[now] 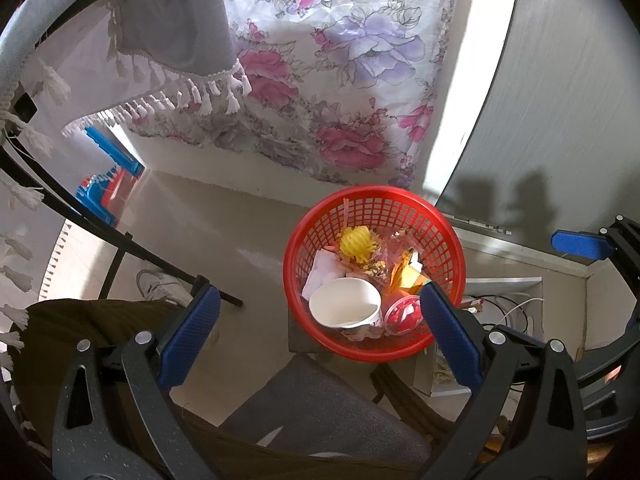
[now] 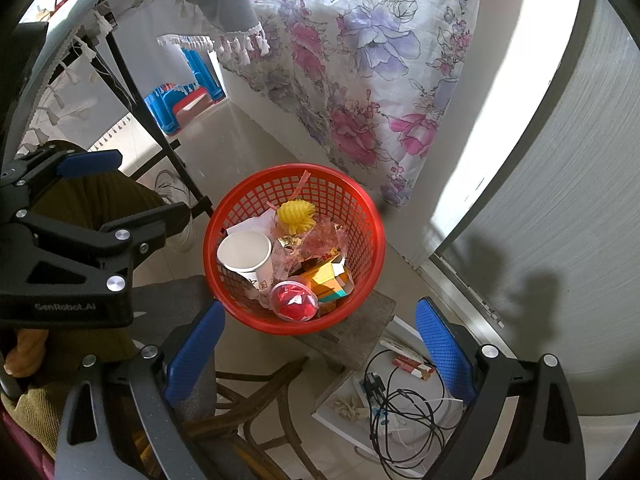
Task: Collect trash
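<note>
Left wrist view: the left gripper (image 1: 318,322) hangs above a red mesh basket (image 1: 404,204), its blue-padded fingers (image 1: 191,332) spread wide apart and holding nothing; one pad overlaps the basket's near rim in the picture, though contact cannot be judged. The basket stands on a small grey stool (image 2: 360,326) on the pale floor, beside a flowered cloth (image 1: 352,64) that drapes down behind it. Inside lie a white paper cup (image 1: 346,306) on its side, a yellow ridged ball (image 1: 356,242), a clear-lidded tub with red contents (image 1: 402,314), crumpled clear wrapping (image 1: 394,246), white paper (image 1: 324,268) and a yellow-orange carton (image 1: 412,276). Right wrist view: the right gripper (image 2: 320,354) is likewise held over the same basket (image 2: 256,204), fingers (image 2: 446,344) parted and empty; the left gripper (image 2: 72,216) shows at the frame's left edge. A tangle of black and white cables (image 2: 404,412) lies on a low white shelf (image 2: 340,424) just beside the stool.
</note>
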